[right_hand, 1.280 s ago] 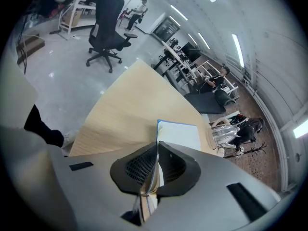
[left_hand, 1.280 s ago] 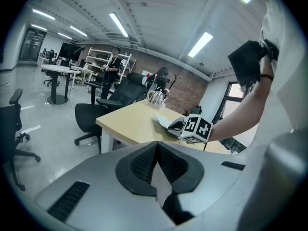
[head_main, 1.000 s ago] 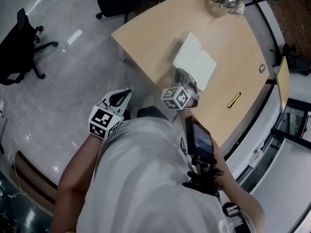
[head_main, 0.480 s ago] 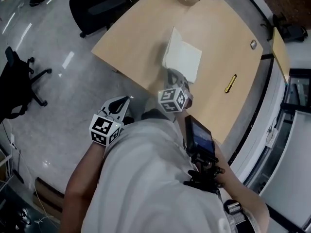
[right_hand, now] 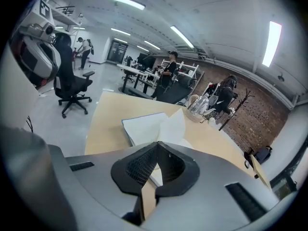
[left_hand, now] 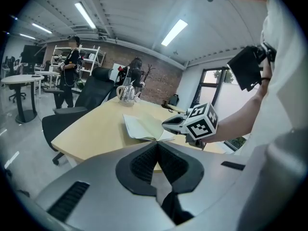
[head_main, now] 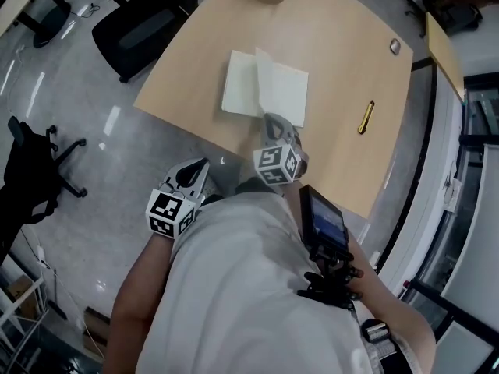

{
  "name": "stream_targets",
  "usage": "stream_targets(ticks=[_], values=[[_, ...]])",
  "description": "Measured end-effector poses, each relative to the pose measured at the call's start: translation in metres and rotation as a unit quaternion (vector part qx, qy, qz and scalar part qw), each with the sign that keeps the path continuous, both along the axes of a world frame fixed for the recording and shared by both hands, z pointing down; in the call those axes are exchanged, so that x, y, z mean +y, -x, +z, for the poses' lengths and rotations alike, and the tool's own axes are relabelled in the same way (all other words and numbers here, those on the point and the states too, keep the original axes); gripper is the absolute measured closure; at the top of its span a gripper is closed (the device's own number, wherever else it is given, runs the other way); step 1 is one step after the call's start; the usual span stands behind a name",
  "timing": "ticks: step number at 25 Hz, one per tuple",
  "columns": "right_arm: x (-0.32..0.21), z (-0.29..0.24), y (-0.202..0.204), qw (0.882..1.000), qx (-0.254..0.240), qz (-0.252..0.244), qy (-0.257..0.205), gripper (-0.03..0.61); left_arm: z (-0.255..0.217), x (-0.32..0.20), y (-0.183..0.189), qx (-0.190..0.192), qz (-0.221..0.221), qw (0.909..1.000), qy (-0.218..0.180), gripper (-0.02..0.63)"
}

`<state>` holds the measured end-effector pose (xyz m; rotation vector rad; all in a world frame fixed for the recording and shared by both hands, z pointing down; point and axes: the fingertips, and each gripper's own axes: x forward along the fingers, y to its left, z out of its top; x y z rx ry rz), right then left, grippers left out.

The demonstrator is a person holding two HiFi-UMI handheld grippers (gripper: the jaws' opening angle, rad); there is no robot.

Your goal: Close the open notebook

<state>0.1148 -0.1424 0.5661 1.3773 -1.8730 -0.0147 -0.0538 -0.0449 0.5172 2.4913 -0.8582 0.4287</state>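
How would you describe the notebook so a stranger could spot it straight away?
On the light wooden table, look near the front edge, just beyond the right tongs. The notebook lies open there, with white pages and one leaf standing up; the yellow pen nearby is small and slim.

A pale wooden surface (head_main: 351, 61) stands on a glossy grey floor (head_main: 93, 131). A yellow pen (head_main: 364, 118) lies near the surface's right edge. A round metal cap (head_main: 395, 47) sits towards its far right corner. A glass jug (left_hand: 126, 93) stands at its far edge. A black office chair (head_main: 136, 18) stands off the surface's left side.
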Motion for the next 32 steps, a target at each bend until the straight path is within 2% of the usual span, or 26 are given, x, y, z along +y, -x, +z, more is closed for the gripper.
stream_targets(ticks=[7,11,14,19,21,28,30,32], values=[[0.009,0.005,-0.035,0.997,-0.042,0.067,0.006,0.563,-0.001,0.0,-0.016,-0.006,0.028,0.9996,0.001,0.609],[0.015,0.02,-0.066,0.983,-0.113,0.138,0.028,0.563,-0.004,-0.003,-0.026,-0.01,0.04,0.9992,-0.002,0.609],[0.02,0.032,-0.084,0.961,-0.19,0.197,0.044,0.563,-0.006,-0.002,-0.031,-0.014,0.045,0.9989,-0.002,0.609],[0.024,0.055,-0.103,0.909,-0.3,0.281,0.07,0.563,-0.006,-0.005,-0.036,-0.023,0.053,0.9983,-0.003,0.609],[0.027,0.065,-0.111,0.893,-0.32,0.306,0.08,0.562,-0.007,-0.004,-0.04,-0.026,0.056,0.9981,-0.003,0.609],[0.034,0.086,-0.133,0.85,-0.34,0.384,0.123,0.561,-0.012,-0.008,-0.043,-0.032,0.055,0.998,-0.006,0.609],[0.038,0.088,-0.138,0.85,-0.327,0.391,0.13,0.561,-0.012,-0.01,-0.041,-0.031,0.049,0.9983,-0.006,0.609],[0.043,0.081,-0.144,0.865,-0.3,0.383,0.119,0.56,-0.013,-0.01,-0.04,-0.027,0.041,0.9988,-0.006,0.609]])
